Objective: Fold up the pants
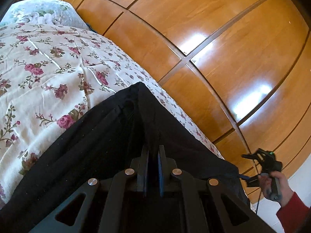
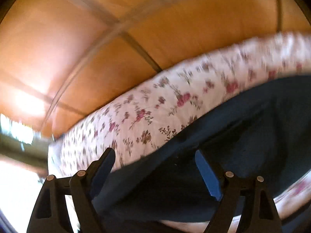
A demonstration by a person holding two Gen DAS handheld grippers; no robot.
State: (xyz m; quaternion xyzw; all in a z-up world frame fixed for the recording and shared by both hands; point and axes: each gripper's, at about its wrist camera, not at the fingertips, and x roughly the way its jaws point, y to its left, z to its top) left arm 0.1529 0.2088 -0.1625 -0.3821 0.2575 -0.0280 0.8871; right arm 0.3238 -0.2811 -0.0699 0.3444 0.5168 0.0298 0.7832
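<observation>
Dark pants (image 1: 108, 132) lie on a bed with a floral sheet (image 1: 48, 68). My left gripper (image 1: 153, 151) is shut on a ridge of the pants' fabric, which rises to a peak ahead of the fingers. In the left wrist view the right gripper (image 1: 246, 176) is held in a hand at the bed's right edge, at the pants' corner. In the blurred right wrist view my right gripper (image 2: 155, 155) is open, its fingers spread over the edge of the pants (image 2: 243, 136), with nothing between them.
A wall of glossy wooden wardrobe doors (image 1: 213, 38) runs along the far side of the bed. A floral pillow (image 1: 42, 13) lies at the head of the bed. The sheet (image 2: 155, 108) also shows in the right wrist view.
</observation>
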